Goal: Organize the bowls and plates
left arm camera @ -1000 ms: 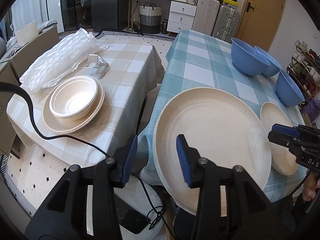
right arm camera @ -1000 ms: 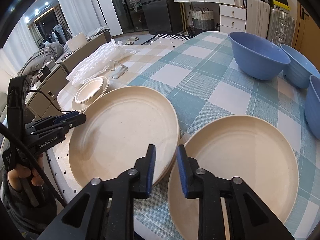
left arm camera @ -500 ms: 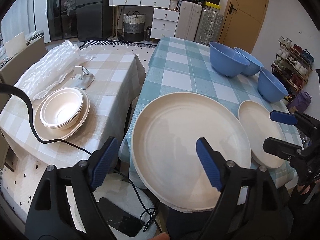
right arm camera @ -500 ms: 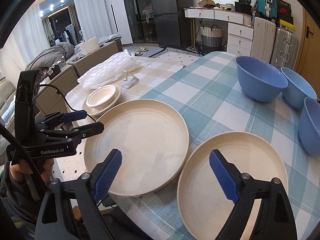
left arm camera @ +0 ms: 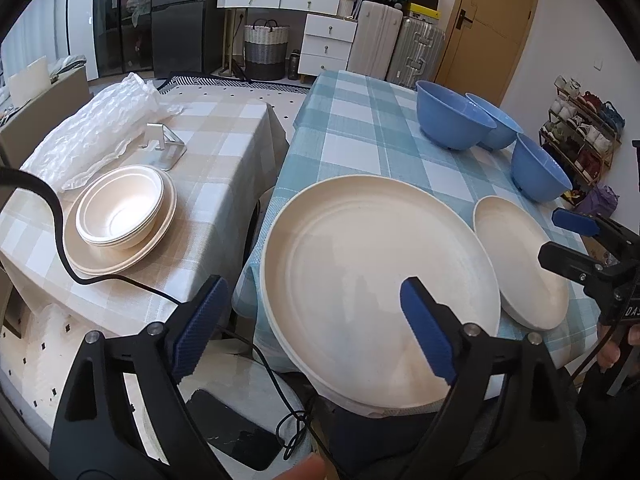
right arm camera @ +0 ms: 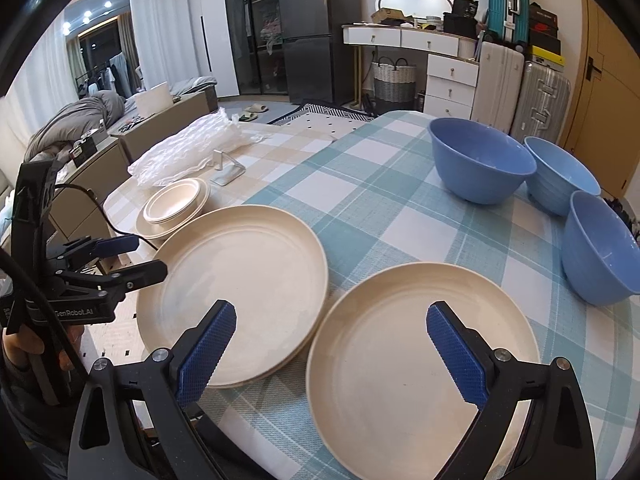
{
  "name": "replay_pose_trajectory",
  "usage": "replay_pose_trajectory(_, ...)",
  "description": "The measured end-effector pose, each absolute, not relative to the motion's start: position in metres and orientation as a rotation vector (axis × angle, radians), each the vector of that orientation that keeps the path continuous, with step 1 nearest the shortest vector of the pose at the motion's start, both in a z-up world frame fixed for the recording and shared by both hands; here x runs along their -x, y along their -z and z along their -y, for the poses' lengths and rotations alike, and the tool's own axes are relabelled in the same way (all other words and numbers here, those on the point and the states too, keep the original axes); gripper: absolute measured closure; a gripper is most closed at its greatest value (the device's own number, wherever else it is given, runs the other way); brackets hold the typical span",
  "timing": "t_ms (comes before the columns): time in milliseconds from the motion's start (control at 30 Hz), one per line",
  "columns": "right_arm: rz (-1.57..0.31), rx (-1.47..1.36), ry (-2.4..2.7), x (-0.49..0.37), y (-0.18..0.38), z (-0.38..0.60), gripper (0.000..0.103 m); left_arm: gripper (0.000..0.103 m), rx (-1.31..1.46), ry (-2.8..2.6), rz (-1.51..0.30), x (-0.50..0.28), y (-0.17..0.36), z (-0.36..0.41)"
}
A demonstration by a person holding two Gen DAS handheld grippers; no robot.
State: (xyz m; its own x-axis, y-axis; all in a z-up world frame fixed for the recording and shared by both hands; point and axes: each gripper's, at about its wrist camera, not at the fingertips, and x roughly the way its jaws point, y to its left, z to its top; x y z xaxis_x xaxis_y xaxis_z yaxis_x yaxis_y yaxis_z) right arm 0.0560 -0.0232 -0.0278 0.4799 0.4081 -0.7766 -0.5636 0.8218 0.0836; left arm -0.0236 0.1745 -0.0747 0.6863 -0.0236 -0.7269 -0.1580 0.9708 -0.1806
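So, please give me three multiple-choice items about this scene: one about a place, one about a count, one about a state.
1. Where does the stack of cream bowls sit?
A. on the beige-checked table
B. on the blue-checked table
C. on the floor

2. How many blue bowls are there?
A. two
B. three
C. five

3. How is the right gripper?
A. shut on a plate
B. shut on a bowl
C. open, holding nothing

Answers: 1 A, the stack rests on a plate there. 2 B, three stand grouped. 3 C, its fingers are spread above a cream plate.
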Motion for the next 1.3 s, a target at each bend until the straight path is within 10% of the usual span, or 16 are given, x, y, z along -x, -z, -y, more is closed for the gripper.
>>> replay_pose_trajectory(67, -0.888, 0.191, -0.586, -0.056, 0.028, 0.028, 0.005, 0.001, 0.239, -0.073, -0.799, 0.026, 0.074, -0.175)
replay_pose_trajectory(1300, -0.849, 0.013, -0.479, -0.048, 0.025, 0.103, 0.005, 0.002, 0.212, -0.039, -0.761, 0.03, 0.071, -0.155)
